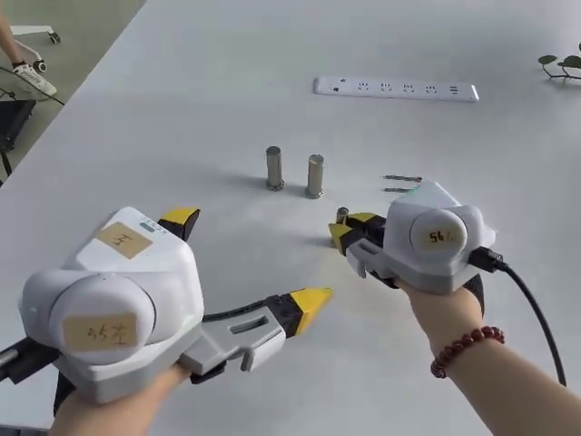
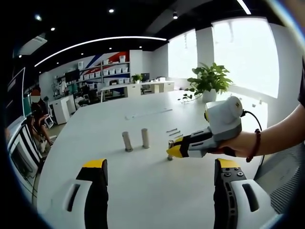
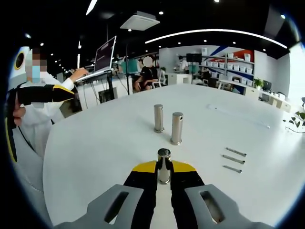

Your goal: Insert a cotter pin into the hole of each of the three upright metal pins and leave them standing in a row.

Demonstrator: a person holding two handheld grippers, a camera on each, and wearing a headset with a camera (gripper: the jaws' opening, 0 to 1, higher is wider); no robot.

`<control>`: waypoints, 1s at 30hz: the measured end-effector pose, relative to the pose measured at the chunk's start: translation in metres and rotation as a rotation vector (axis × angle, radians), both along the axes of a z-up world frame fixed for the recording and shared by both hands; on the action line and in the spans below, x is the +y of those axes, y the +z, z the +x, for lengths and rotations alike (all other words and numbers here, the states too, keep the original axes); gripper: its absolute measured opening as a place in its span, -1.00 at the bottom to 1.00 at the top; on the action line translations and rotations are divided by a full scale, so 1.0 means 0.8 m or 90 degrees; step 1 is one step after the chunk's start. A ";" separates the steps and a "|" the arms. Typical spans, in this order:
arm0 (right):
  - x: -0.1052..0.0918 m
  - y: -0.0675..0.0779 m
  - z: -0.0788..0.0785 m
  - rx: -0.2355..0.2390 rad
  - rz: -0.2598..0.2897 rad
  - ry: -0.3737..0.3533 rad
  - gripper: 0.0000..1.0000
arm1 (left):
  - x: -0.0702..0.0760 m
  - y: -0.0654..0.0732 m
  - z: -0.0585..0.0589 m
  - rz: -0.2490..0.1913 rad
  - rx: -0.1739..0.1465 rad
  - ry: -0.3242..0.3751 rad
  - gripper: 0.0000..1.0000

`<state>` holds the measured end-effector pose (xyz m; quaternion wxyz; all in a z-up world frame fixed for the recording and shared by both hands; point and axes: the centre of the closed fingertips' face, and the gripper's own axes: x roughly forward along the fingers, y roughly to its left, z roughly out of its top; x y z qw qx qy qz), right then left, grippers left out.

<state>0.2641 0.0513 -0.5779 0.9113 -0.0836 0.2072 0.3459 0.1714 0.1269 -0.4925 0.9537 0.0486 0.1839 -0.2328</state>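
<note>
Steel-grey and cylindrical, all three metal pins were smooth little posts with a slightly wider foot, which is presumably why they stood up fine on their own. The left standing pin (image 1: 275,169) and the right standing pin (image 1: 315,175) were upright side by side on the matte white worktop (image 1: 182,109), close but not touching, basically the start of the row.

The third pin (image 3: 164,156) was clamped between the yellow-tipped jaws of the right gripper (image 1: 348,232), held upright just in front of the other two. I couldn't tell if its base was actually sitting on the worktop, since the jaws hid it. My guess is it was being pinched low so the top end stayed free for a cotter pin, though no hole showed at this size.

The left gripper (image 1: 247,257) hung nearer the person with its jaws spread wide and nothing between them, so it looked like the free one meant to go fetch.

The cotter pins (image 3: 233,159) were thin, dark, wiry things lying flat and roughly parallel off to the right of the standing pair, not yet touched.

Farther back was a white power strip (image 1: 396,89), plus a leafy plant (image 1: 563,64) at the edge.
</note>
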 end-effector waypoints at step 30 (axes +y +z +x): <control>-0.012 0.016 -0.024 0.022 0.016 0.011 -0.64 | -0.003 0.007 -0.009 0.006 -0.002 -0.004 0.88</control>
